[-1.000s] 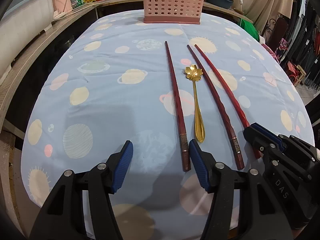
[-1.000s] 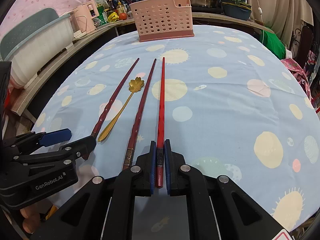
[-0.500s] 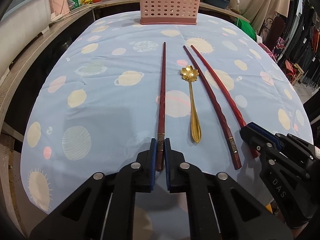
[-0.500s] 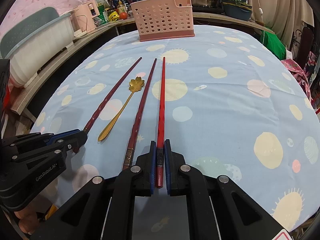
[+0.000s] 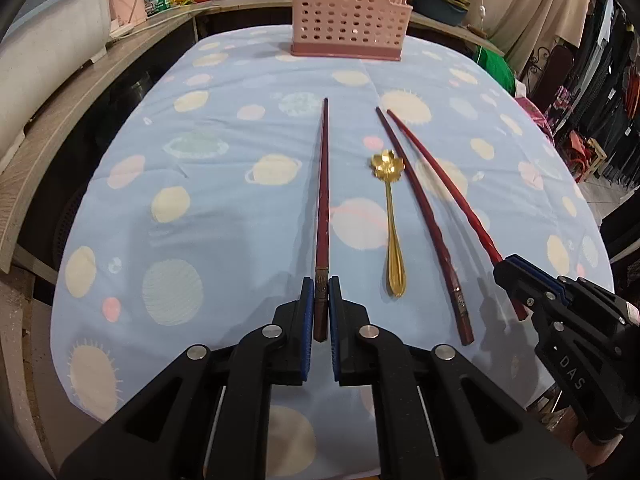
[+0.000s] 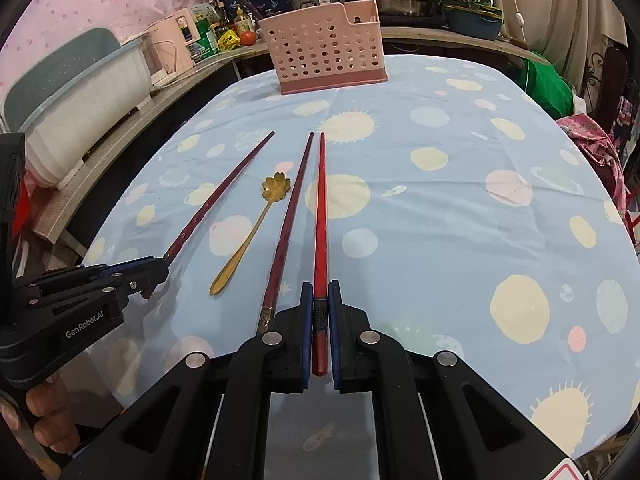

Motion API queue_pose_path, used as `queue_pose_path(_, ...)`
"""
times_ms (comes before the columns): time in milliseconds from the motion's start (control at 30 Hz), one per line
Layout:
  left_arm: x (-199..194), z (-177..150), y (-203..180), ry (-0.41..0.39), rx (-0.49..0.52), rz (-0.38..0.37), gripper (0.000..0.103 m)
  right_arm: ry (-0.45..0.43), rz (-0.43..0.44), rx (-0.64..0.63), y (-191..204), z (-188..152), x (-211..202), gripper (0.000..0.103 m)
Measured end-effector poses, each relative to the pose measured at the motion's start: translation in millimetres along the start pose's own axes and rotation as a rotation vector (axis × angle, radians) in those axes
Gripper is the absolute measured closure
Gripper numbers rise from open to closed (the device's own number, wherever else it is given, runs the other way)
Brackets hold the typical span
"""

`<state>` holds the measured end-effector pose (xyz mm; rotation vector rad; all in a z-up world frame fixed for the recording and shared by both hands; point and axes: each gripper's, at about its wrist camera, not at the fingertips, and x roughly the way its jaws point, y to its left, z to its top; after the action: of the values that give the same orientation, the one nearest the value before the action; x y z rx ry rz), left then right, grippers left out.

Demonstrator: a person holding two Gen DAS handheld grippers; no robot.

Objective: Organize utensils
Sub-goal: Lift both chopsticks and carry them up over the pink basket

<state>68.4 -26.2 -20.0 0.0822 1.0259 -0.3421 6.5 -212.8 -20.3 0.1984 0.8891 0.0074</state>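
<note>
both views are taken low and close over the near edge of the bench (image 5: 240, 240), faced toward the pink basket (image 5: 348, 12) at the far end. the chopsticks, spoon (image 6: 244, 236) and basket are shared by both.

Left gripper (image 5: 319, 312) and right gripper (image 6: 319, 320): jaws clamped, low, pointing forward.

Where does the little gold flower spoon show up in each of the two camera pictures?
Left wrist view: gold spoon lies right of centre, between the chopstick in the left claw and the loose chopstick.
Right wrist view: the spoon lies left of centre, left of the right claw.
Shared landmark: the pink basket at the table's far end.
</note>
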Motion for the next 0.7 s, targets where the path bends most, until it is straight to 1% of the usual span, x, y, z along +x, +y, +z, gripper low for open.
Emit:
queue_pose_path(167, -20.1, 17.3, 5.2, -0.041, -0.019, -0.014, 0.096, -0.049, 0.004, 0.006, -2.2, 21.3, -17.9, 0.096)
queue_pose_path(367, -42.7, 44.9, 10.4, -0.101, -0.026, -0.016, 0.096, -0.137, 0.003, 0.029, -8.2, 61.0, -42.8, 0.096)
queue_pose_path(533, -61.7, 74.1, 19.4, -0.153, -0.05, -0.027, 0.096, -0.203, 0.029, 0.065, -17.3, 97.3, -55.6, 0.096)
queue_pose_path(700, -74.6, 105.6, 27.0, -0.208, -0.073, -0.028, 0.096, -0.251, 0.053, 0.095, -24.3, 128.4, -59.4, 0.096)
